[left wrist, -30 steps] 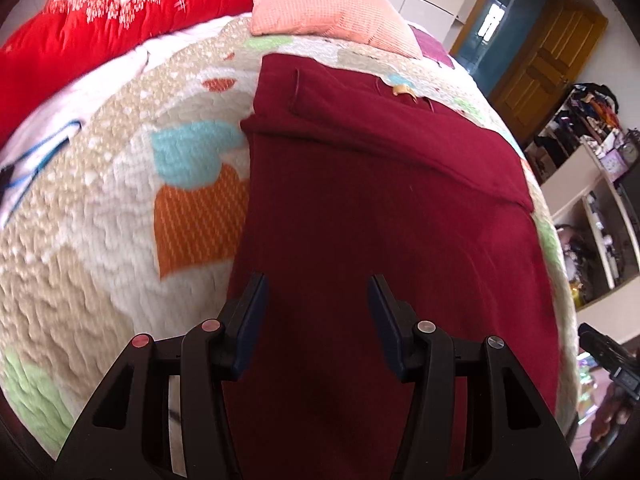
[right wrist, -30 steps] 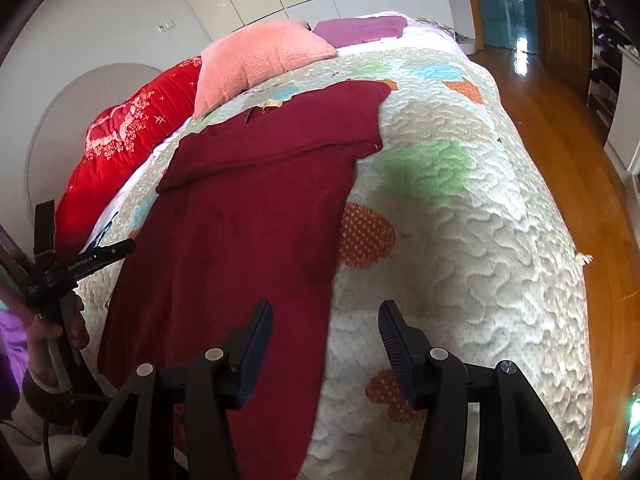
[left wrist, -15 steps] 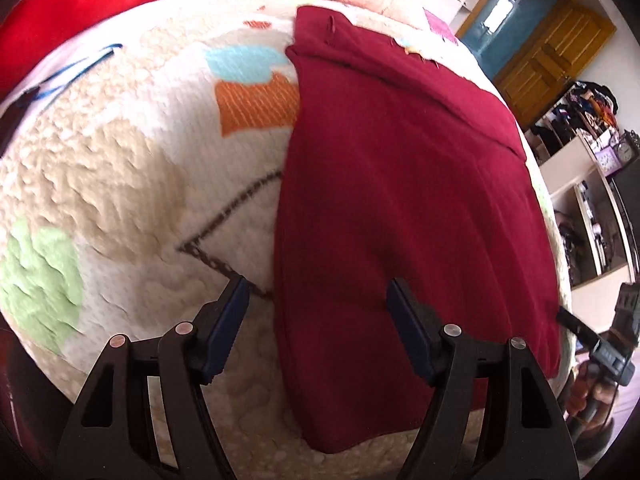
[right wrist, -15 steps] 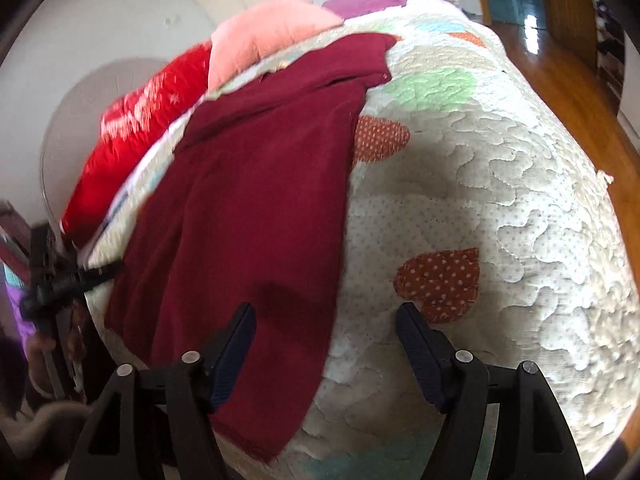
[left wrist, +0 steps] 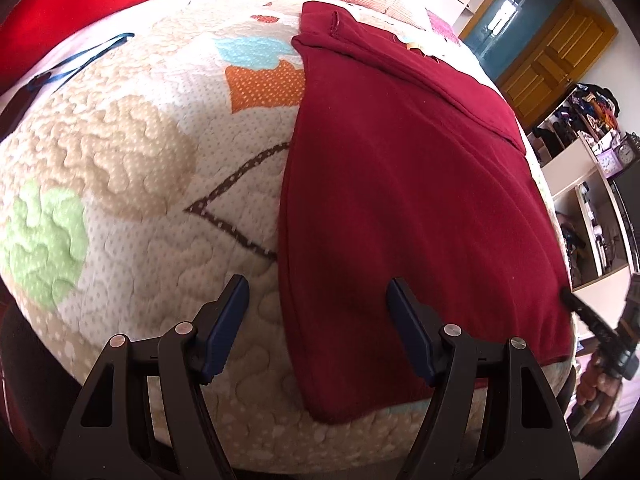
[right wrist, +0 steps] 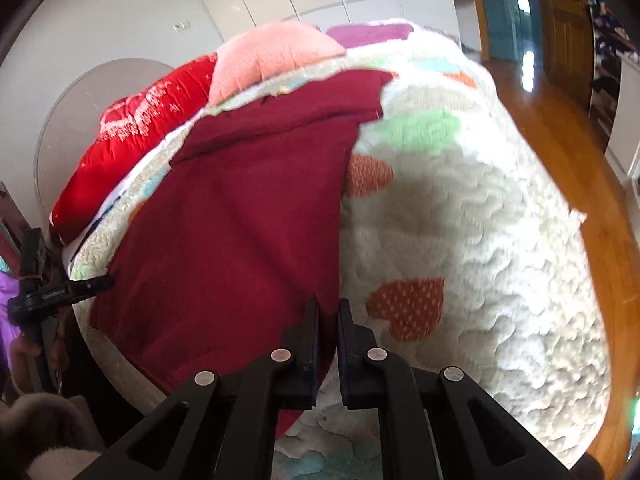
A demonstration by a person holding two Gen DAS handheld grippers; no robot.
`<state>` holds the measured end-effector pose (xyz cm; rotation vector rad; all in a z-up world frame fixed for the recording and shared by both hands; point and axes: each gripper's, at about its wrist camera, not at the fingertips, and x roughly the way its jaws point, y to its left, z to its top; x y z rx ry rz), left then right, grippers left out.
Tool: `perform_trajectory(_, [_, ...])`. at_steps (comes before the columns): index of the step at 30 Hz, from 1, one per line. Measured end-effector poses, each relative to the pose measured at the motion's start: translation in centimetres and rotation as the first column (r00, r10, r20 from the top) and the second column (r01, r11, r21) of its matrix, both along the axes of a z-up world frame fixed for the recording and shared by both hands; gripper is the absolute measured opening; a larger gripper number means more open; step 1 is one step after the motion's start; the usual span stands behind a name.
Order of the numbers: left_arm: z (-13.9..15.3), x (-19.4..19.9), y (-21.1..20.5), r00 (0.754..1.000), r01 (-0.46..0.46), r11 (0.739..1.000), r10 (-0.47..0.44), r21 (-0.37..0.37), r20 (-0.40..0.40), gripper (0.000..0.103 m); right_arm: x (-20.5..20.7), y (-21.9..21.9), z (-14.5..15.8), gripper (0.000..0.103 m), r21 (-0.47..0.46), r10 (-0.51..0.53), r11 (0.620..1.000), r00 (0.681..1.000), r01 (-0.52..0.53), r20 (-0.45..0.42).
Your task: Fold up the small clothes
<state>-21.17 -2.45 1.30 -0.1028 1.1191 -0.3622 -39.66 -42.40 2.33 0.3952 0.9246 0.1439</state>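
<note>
Maroon fabric, one garment (left wrist: 400, 184), lies spread flat on the quilted bedspread (left wrist: 132, 184) of the bed, its folded upper part toward the pillows and its lower hem at the near edge of the bed. Two grippers show. The left gripper (left wrist: 316, 300) hangs over the garment's near left corner with its jaws spread wide, having just been opening; one jaw stands over bare quilt, the other over the cloth, and neither presses on it. The right gripper (right wrist: 328, 320) has its jaws clenched, having just snapped closed, on the garment's right edge near the hem, though motion blur makes it hard to see how much cloth is pinched.

At the head of the bed sit one pink pillow (right wrist: 268, 60), one red quilt (right wrist: 132, 128) and one purple item (right wrist: 368, 34), the last cut off and hard to identify. One blue strap (left wrist: 80, 60) lies on the bedspread's left side. Shelves (left wrist: 592, 184) at the right hold clutter too small to make out. A hand (left wrist: 600, 384) gripping the right gripper's handle is partly cut off by the frame edge
</note>
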Motion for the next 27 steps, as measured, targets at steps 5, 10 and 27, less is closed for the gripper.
perform_trajectory(5, [-0.1, -1.1, 0.5, 1.000, 0.015, 1.000, -0.015, -0.001, -0.007, 0.072, -0.8, -1.4, -0.6, 0.026, 0.208, -0.008, 0.978, 1.000, 0.011, -0.015])
perform_trajectory(10, [-0.5, -1.7, 0.8, 1.000, 0.004, 1.000, -0.004, -0.017, 0.002, 0.073, -2.4, -1.5, -0.1, 0.049, 0.215, 0.062, 0.975, 0.998, -0.061, 0.003])
perform_trajectory(27, [-0.8, -1.3, -0.5, 0.996, 0.079, 0.997, -0.078, 0.017, -0.041, 0.080, -3.2, 0.7, -1.4, 0.049, 0.304, 0.186, 0.932, 0.980, -0.199, 0.072])
